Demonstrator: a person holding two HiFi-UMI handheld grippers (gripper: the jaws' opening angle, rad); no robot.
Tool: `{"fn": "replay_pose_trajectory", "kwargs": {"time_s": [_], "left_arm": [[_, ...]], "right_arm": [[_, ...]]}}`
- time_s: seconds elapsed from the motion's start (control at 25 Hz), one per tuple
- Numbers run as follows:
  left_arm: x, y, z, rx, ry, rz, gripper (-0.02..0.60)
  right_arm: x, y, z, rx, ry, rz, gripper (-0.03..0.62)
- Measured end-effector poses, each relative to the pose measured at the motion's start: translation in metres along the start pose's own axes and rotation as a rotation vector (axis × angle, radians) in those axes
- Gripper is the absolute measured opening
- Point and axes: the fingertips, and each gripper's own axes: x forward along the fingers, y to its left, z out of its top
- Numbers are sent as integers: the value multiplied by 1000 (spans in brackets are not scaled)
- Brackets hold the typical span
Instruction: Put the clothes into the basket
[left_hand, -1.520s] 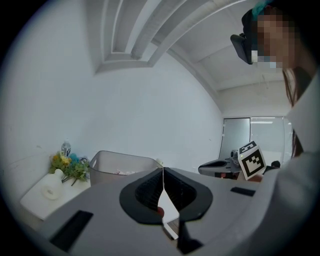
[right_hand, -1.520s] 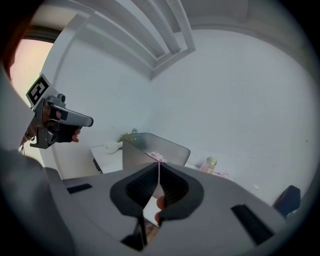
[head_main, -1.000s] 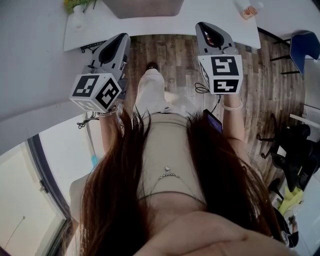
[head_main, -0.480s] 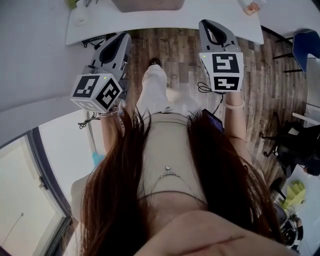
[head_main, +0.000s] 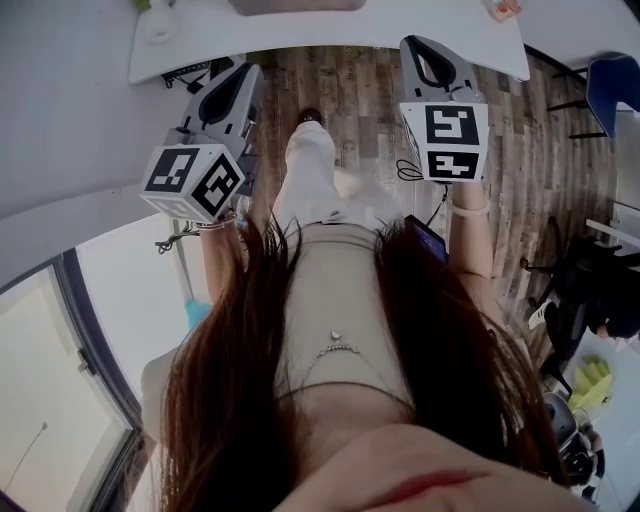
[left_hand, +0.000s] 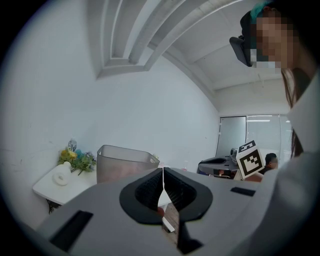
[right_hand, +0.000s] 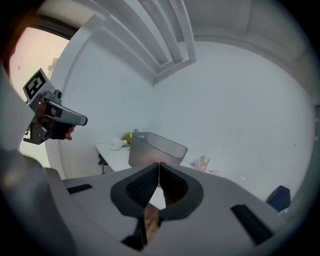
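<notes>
The left gripper (left_hand: 163, 175) and the right gripper (right_hand: 159, 170) each had jaws pressed together on nothing. Both pointed toward the translucent grey plastic basket (left_hand: 124, 164), which stood on the white table (left_hand: 50, 187) left of centre in the left gripper view. No clothes showed plainly. A pinkish tint low in the basket's wall might have been cloth, so the scene fitted clothes already inside or clothes lying out of view. Any grasp on cloth would call for spreading the jaws first. Compared with a second earlier, table and basket sat higher in the head view, with less basket showing, while the grippers kept nearly the same frame positions.
</notes>
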Motion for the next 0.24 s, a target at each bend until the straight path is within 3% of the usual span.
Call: {"fn": "replay_pose_trajectory", "kwargs": {"time_s": [0.24], "left_arm": [[-5, -6, -2, 11, 9, 9, 9]], "right_arm": [[-1, -1, 0, 1, -8, 8, 29]]}}
